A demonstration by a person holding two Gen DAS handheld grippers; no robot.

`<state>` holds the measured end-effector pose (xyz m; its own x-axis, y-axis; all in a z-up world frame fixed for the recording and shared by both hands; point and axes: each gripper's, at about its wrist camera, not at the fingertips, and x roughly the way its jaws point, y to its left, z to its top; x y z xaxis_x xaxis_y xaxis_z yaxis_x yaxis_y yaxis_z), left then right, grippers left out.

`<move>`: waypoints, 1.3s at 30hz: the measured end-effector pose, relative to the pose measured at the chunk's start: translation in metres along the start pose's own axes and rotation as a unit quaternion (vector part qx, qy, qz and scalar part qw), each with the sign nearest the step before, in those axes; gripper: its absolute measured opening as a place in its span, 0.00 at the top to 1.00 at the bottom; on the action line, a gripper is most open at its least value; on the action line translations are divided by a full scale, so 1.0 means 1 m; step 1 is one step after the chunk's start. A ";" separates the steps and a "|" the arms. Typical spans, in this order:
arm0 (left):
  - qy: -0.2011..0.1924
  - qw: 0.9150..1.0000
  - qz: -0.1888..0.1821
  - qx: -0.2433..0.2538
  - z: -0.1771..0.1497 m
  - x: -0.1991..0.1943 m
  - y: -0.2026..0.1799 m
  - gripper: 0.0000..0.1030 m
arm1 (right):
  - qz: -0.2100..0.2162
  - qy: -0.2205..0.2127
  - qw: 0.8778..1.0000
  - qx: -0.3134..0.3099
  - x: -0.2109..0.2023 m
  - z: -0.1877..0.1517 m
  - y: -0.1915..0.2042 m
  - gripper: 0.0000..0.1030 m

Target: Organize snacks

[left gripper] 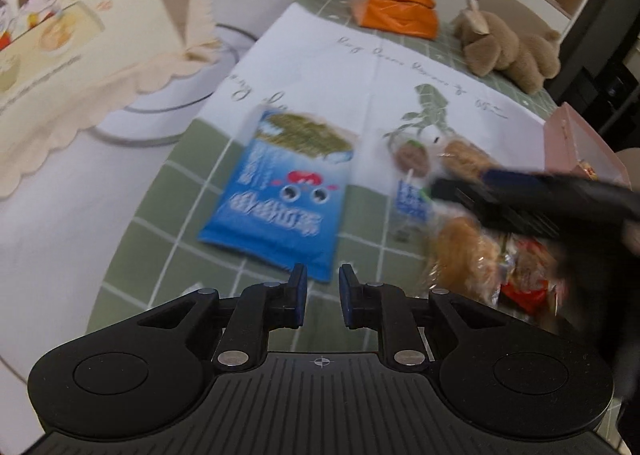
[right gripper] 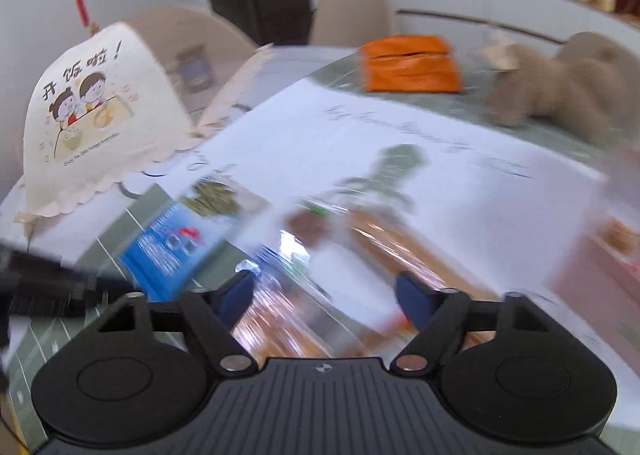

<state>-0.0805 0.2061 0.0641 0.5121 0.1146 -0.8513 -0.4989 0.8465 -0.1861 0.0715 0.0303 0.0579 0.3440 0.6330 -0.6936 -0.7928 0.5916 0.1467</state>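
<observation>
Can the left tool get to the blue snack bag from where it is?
Probably yes: the flat blue seaweed snack bag lies just beyond the left tool, nothing between them, though its jaws look nearly shut.
</observation>
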 end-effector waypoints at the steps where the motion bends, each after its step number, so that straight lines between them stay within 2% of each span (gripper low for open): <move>1: 0.004 1.000 0.001 -0.001 -0.002 0.000 0.000 0.81 | 0.007 0.005 1.000 0.000 0.016 0.009 0.007 0.30; 3: 0.012 1.000 0.000 -0.001 -0.005 0.000 0.002 0.81 | -0.004 0.016 1.000 0.006 0.048 0.023 0.019 0.30; 6: 0.017 1.000 -0.004 -0.003 -0.005 0.000 0.004 0.81 | -0.061 0.047 0.997 0.009 0.085 0.028 0.030 0.31; 8: 0.019 1.000 -0.008 -0.002 -0.006 0.002 0.001 0.81 | -0.078 0.042 0.996 -0.019 0.086 0.026 0.038 0.52; 9: 0.022 1.000 -0.012 0.000 -0.006 0.005 -0.001 0.81 | -0.071 0.044 0.996 -0.033 0.081 0.024 0.039 0.67; 12: 0.030 0.999 -0.032 0.015 -0.006 0.012 -0.017 0.81 | -0.019 0.033 0.999 -0.014 0.050 0.020 0.025 0.68; 17: 0.035 0.995 -0.067 0.067 -0.006 0.015 -0.053 0.81 | -0.024 -0.041 0.998 0.037 -0.037 0.009 -0.019 0.68; 21: 0.035 0.990 -0.096 0.093 -0.001 0.018 -0.081 0.81 | -0.087 -0.086 0.988 0.094 -0.107 -0.022 -0.069 0.68; 24: 0.022 0.987 -0.114 0.110 0.006 0.019 -0.107 0.81 | -0.132 -0.090 0.976 0.149 -0.141 -0.057 -0.104 0.68; 29: -0.010 0.983 -0.131 0.129 0.016 0.010 -0.139 0.81 | -0.207 -0.038 0.955 0.209 -0.147 -0.122 -0.138 0.70; 30: -0.020 0.983 -0.129 0.133 0.016 0.006 -0.143 0.81 | -0.218 -0.027 0.952 0.212 -0.145 -0.132 -0.139 0.78; 31: -0.028 0.982 -0.124 0.137 0.017 0.003 -0.145 0.81 | -0.231 -0.017 0.950 0.209 -0.140 -0.142 -0.138 0.79; 33: -0.034 0.982 -0.120 0.143 0.019 -0.001 -0.144 0.81 | -0.249 -0.011 0.949 0.195 -0.133 -0.157 -0.130 0.79; 35: -0.023 0.981 -0.123 0.148 0.019 -0.002 -0.142 0.81 | -0.260 -0.016 0.948 0.181 -0.126 -0.164 -0.121 0.74; 37: -0.006 0.978 -0.129 0.162 0.013 -0.004 -0.143 0.81 | -0.264 -0.026 0.950 0.166 -0.121 -0.165 -0.111 0.48; 38: 0.001 0.977 -0.130 0.172 0.009 -0.005 -0.145 0.81 | -0.264 -0.028 0.951 0.160 -0.117 -0.164 -0.106 0.43; 39: 0.007 0.974 -0.131 0.183 0.002 -0.006 -0.150 0.81 | -0.265 -0.030 0.951 0.157 -0.114 -0.163 -0.103 0.35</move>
<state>-0.0070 0.0793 0.0981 0.5776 -0.1354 -0.8050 -0.0683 0.9747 -0.2129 0.0324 -0.1841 0.0067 0.6883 0.2262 -0.6892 -0.3144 0.9493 -0.0024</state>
